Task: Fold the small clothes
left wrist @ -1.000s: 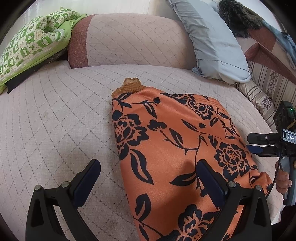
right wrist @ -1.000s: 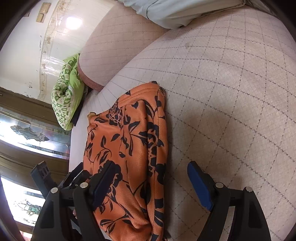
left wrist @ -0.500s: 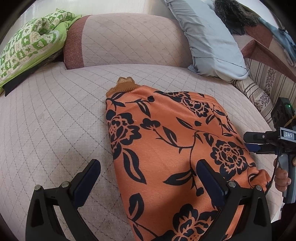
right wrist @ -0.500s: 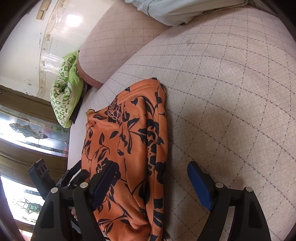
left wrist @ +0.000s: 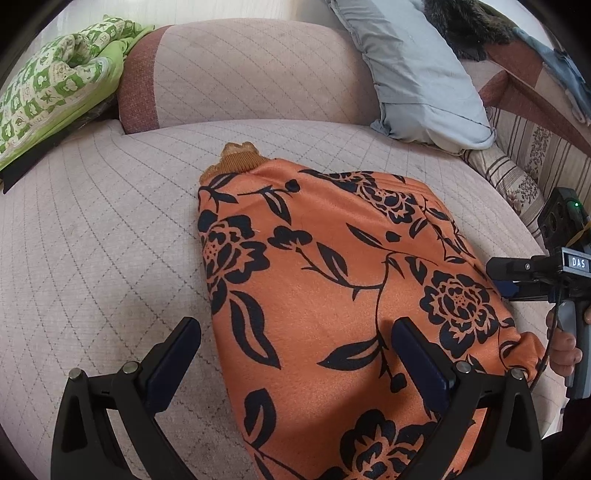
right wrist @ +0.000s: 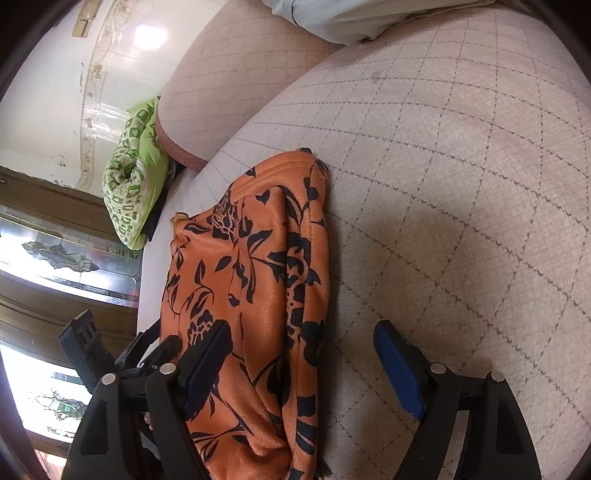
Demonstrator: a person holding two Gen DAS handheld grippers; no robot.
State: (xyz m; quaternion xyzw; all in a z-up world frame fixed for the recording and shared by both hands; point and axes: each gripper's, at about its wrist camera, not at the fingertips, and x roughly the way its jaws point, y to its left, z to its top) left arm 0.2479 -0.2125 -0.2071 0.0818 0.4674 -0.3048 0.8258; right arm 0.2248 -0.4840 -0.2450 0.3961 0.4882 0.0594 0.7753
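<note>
Both claws, left claw [left wrist: 295,362] and right claw [right wrist: 303,365], hang spread and pinching nothing over the orange floral garment [left wrist: 332,277], folded narrow on the quilted cushion [left wrist: 92,240]. A shallow one-layer pinch could drag it open.

One orange garment with a black floral print [left wrist: 332,295] lies on the quilted mattress [left wrist: 92,258]; one brown ribbed cuff [left wrist: 238,160] protrudes from its far end. Two grippers are in view: one left gripper [left wrist: 295,358] and one right gripper [right wrist: 303,362], each with two fingers, four fingers in total. One hand [left wrist: 565,347] is visible, on the right gripper's handle beside the garment. Beyond the garment are one quilted bolster [left wrist: 240,74], one pale blue pillow [left wrist: 417,74], one striped cushion [left wrist: 509,181] and one green-and-white patterned quilt [left wrist: 55,85], rolled up. One dark furry item [left wrist: 469,26] sits above the pillow.
</note>
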